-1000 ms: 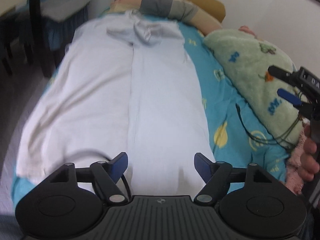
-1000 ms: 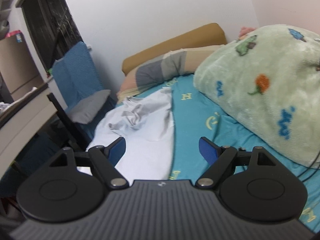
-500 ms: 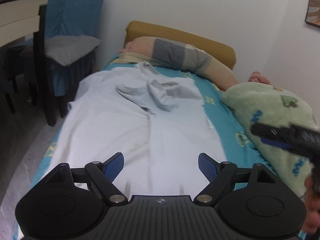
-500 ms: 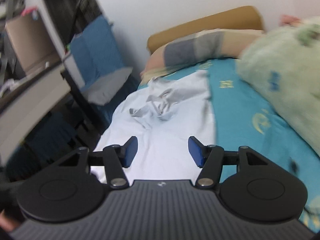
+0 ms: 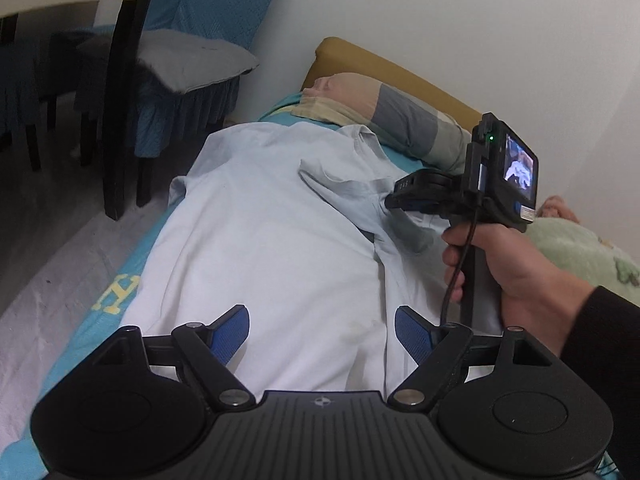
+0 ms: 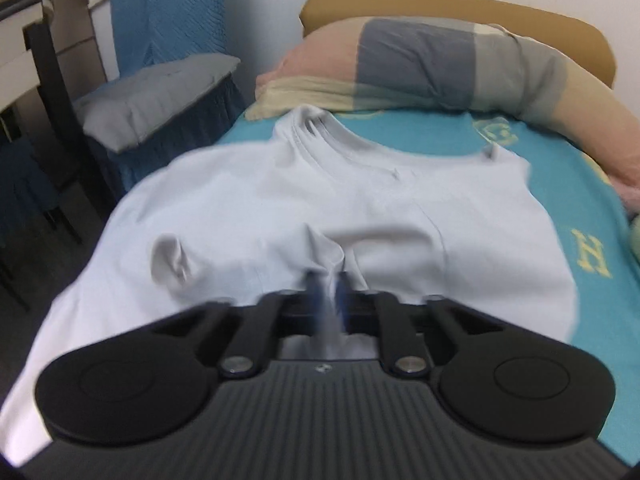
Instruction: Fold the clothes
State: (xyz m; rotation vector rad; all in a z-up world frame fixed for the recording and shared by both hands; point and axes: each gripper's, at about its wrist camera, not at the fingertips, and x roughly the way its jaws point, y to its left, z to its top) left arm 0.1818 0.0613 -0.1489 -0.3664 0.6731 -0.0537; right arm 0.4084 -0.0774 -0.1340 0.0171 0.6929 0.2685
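Observation:
A pale blue T-shirt [image 5: 272, 248] lies spread along the bed, collar toward the pillow, with a folded-in sleeve bunched near its middle. My left gripper [image 5: 322, 334] is open and empty above the shirt's lower part. My right gripper [image 6: 326, 286] is shut on a pinch of the shirt's [image 6: 248, 208] bunched sleeve fabric. In the left wrist view the right gripper [image 5: 390, 202] reaches in from the right, its tips on the crumpled sleeve.
The bed has a teal sheet [image 6: 592, 216] with yellow letters. A striped pillow [image 6: 440, 60] and tan headboard [image 6: 460, 4] lie beyond the collar. A green blanket [image 5: 584, 248] lies at the right. A chair with a grey cushion [image 5: 188, 56] stands left of the bed.
My right gripper moved in over the shirt and closed on the bunched sleeve. My left gripper pulled back and stayed open.

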